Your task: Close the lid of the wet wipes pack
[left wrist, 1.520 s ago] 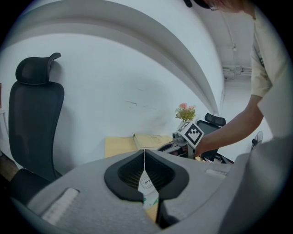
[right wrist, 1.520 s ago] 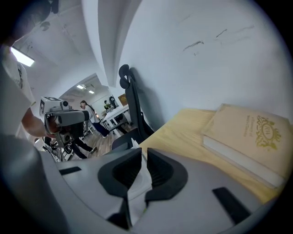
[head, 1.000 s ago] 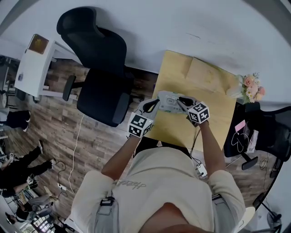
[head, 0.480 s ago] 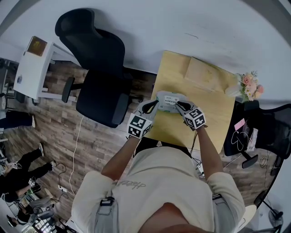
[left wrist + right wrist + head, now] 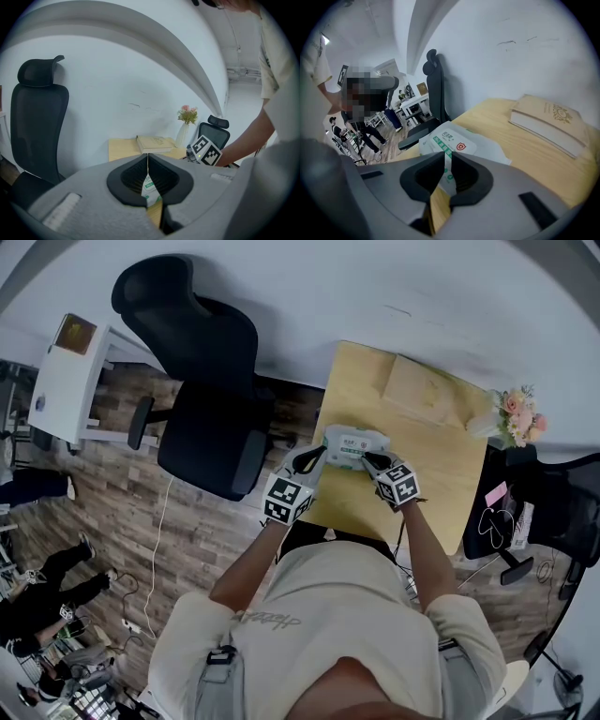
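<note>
Our left gripper [image 5: 147,158] has its fingers [image 5: 131,176] pressed together at the tips. The end film of the wet wipes pack [image 5: 149,185] is caught between them lower down. Our right gripper [image 5: 447,164] has its fingers drawn almost shut, with only a slit between them, and we see nothing gripped there. Its tips sit at the pack's near edge.

The pack lies flat on the table [image 5: 441,474], towards the front edge and between our two grippers. We judge it to be a light, soft pouch with slick film that would buckle or slide under a sideways push. Pinning one end while the other gripper presses straight down on the stiffer lid [image 5: 451,139] seems the sound hold.

The lid, printed in green with a red shield, looks to lie flat on the pack's top, but we cannot tell whether it has sealed all round. The wipes inside are hidden.

Farther back on the table a book [image 5: 422,390] lies flat. At the far right corner stands a vase of pink flowers [image 5: 511,420].
</note>
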### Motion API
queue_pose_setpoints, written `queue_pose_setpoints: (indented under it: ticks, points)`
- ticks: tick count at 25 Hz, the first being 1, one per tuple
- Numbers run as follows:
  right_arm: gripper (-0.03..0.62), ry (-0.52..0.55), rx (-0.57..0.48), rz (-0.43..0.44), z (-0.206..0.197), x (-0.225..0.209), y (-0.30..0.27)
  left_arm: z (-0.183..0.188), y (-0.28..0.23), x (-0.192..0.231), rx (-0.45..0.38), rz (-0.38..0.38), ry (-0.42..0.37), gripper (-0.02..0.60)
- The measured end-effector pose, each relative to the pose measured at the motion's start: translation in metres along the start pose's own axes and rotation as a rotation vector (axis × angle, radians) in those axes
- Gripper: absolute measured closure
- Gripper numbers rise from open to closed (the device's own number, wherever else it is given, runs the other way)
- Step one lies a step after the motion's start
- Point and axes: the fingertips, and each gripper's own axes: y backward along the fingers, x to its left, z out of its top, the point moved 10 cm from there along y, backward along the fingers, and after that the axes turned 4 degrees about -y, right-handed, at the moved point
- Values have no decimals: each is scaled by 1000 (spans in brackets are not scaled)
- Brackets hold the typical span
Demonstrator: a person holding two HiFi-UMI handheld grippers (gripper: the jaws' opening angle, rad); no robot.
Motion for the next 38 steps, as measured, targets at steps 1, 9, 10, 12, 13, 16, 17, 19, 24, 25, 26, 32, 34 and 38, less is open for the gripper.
queue_pose_setpoints:
  ticks: [1,9,10,12,13,16,17,19,24,25,26,32,34,38]
  points:
    - [553,0,15,-10,0,-1,-1,-1,0,0,2,0,3,563]
    - [589,-33,130,-79,8,-3,-8,-3,-3,1,-5,-7,14,563]
    - [589,-26,142,-87,10,-2,-9,-3,-4,0,-7,-8,15,563]
    - [591,4,165,-97,12,0,-10,-3,-4,0,-12,-10,15,563]
    - [591,21,173,-97,13,2,-10,-3,-4,0,-15,-11,15,563]
    - [591,38,176,-85,18,6,-9,-1,-3,1,-26,-12,16,563]
    - [591,38,175,-81,20,7,-9,0,-3,2,-30,-13,15,563]
    - [591,45,173,-74,25,9,-11,1,-2,3,-36,-12,14,563]
    - [591,68,175,-60,38,14,-19,2,1,7,-43,-9,20,563]
    - [591,68,180,-57,39,14,-21,2,1,8,-43,-9,22,563]
    - [591,66,185,-54,41,13,-24,1,2,9,-43,-10,23,563]
    - [591,44,218,-48,42,10,-33,-4,6,17,-36,-15,32,563]
    - [591,41,226,-57,41,10,-34,-6,7,18,-34,-19,32,563]
    - [591,40,242,-82,40,11,-38,-11,7,20,-28,-22,38,563]
